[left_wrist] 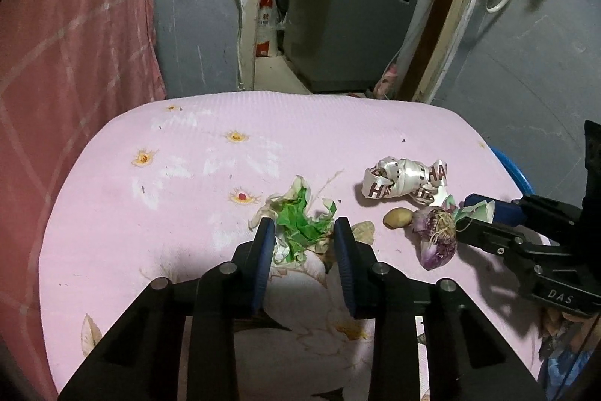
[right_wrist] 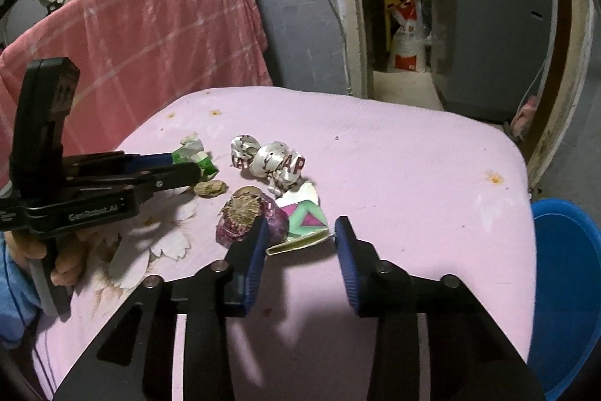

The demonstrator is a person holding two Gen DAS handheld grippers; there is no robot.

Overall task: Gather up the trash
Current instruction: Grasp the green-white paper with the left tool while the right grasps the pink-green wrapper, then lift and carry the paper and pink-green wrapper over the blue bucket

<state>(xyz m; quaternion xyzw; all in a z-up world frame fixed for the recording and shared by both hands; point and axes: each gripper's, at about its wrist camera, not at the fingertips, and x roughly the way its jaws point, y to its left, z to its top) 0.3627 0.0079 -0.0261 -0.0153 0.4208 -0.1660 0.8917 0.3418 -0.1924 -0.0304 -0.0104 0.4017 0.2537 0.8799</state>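
Observation:
On the pink floral table cover (left_wrist: 180,198) lies trash. My left gripper (left_wrist: 302,228) has its blue pads against both sides of a crumpled green and white wrapper (left_wrist: 300,224); the right wrist view shows this gripper (right_wrist: 195,164) with the wrapper (right_wrist: 193,153) at its tips. My right gripper (right_wrist: 300,226) is closed on a folded paper scrap with pink and green triangles (right_wrist: 304,217), and its tips (left_wrist: 469,217) show in the left wrist view. A purple onion piece (right_wrist: 244,217) touches its left finger. A white lettered ribbon (right_wrist: 270,160) lies behind.
A tan lump (left_wrist: 397,217) and a flat tan peel (right_wrist: 210,188) lie between the grippers. A blue bucket (right_wrist: 563,288) stands beside the table's right edge. A pink checked cloth (left_wrist: 75,44) hangs at the left, and a grey appliance (left_wrist: 349,17) fills the doorway behind.

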